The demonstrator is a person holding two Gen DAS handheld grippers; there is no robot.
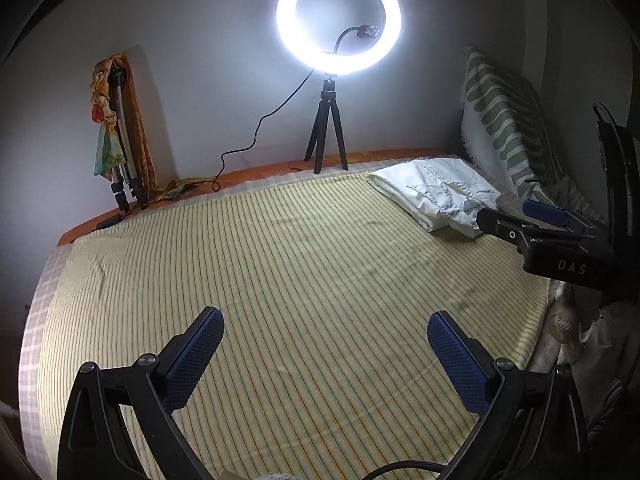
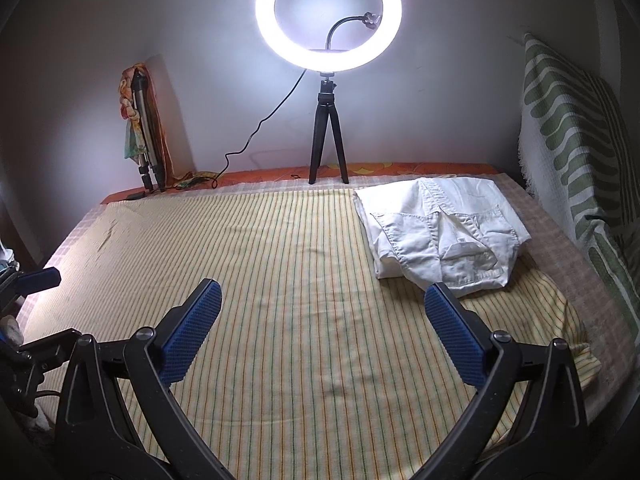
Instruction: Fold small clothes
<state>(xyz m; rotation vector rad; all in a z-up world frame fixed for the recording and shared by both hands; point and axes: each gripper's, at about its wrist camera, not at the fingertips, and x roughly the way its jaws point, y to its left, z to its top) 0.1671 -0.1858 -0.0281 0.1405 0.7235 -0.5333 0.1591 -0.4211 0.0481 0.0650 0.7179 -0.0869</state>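
Item: folded white garment (image 2: pixel 440 232), seen lying on the bed's striped yellow cover (image 2: pixel 280 280), at the far right part, just before the cover's far edge. It was laid flat in a loose stack, its stitched seams and pocket uppermost. In the right wrist view its long axis was seen running from the far edge toward the near right, the rumpled end being nearest the camera.

Right hand-held gripper (image 2: pixel 322 330): held low over the cover, aimed toward the far wall. Its fingers were spread wide apart and nothing was held between them. The blue pad of the right-side finger (image 2: pixel 454 340) was seen just before the garment's near edge; whether contact was made could not be told. From the left wrist view this right hand-held gripper (image 1: pixel 516 216) was seen side-on at the garment's near end.

Left hand-held gripper (image 1: pixel 326 356): held above the bare middle of the cover, well apart from the garment, fingers likewise spread wide and nothing held.

Surroundings: a lit ring light (image 2: pixel 328 16) on a black tripod (image 2: pixel 328 148) was placed at the far edge of the bed. A green-patterned cushion (image 2: pixel 580 152) was propped at the right. A folded tripod draped with a coloured cloth (image 2: pixel 140 128) was leaned against the wall at the far left.
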